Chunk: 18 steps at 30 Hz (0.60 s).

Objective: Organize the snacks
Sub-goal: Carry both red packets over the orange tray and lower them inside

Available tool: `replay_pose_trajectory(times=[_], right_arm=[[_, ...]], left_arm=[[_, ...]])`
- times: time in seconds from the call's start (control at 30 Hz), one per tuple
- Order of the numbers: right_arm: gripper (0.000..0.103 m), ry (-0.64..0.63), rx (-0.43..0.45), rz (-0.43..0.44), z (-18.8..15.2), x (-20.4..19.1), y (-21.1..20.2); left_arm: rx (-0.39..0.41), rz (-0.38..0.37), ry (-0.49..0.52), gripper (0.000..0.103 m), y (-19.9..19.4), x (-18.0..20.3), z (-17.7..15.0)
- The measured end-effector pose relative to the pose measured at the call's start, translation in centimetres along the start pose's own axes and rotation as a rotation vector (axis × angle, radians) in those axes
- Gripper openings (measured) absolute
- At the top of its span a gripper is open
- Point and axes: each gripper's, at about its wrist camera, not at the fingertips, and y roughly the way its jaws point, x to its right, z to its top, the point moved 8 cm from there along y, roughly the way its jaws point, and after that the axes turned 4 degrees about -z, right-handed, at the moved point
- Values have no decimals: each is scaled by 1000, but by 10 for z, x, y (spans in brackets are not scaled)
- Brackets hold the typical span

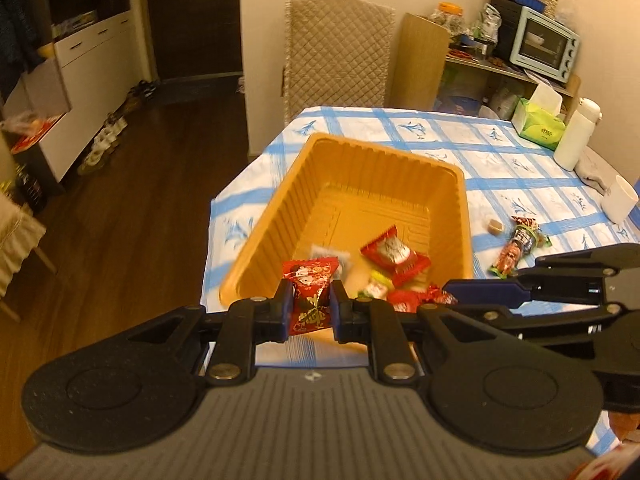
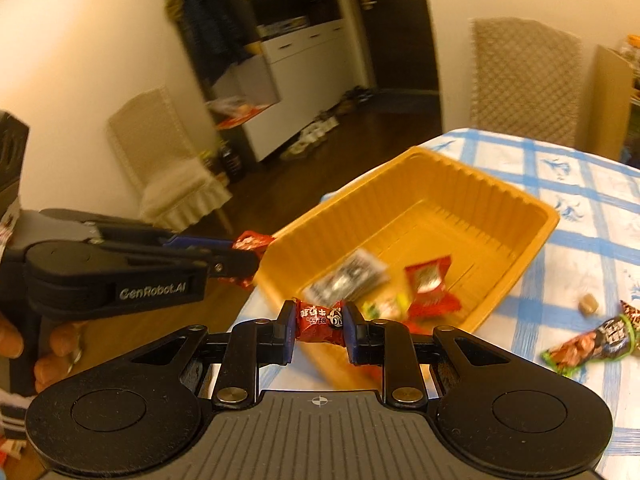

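1. Walls [image 1: 264, 40]: cream, plain, lit by warm yellowish light.
2. Floor [image 1: 132, 216]: dark wood boards at 9 o'clock of the table.
3. Table [image 1: 500, 148]: covered in a white cloth with a blue check.
4. Chair [image 1: 338, 56]: quilted beige cover, at 12 o'clock of the table, against the wall.
5. Cabinet [image 1: 88, 68]: white with drawers, at 10 o'clock; shoes [image 1: 108, 136] lined along its base.
6. Door [image 1: 196, 20]: dark, at 11 o'clock.
7. Shelf [image 1: 508, 72]: at 2 o'clock, carrying a pale blue toaster oven [image 1: 544, 44].
8. Second chair [image 2: 168, 160]: cream skirted cover, standing on the floor.
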Motion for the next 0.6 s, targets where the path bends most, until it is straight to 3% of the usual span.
replay_pose_trajectory(times=[0.6], right_arm=[[25,117,14,-192,39,58,51]], left_arm=[[-51,-97,127,17,100,-4,57]])
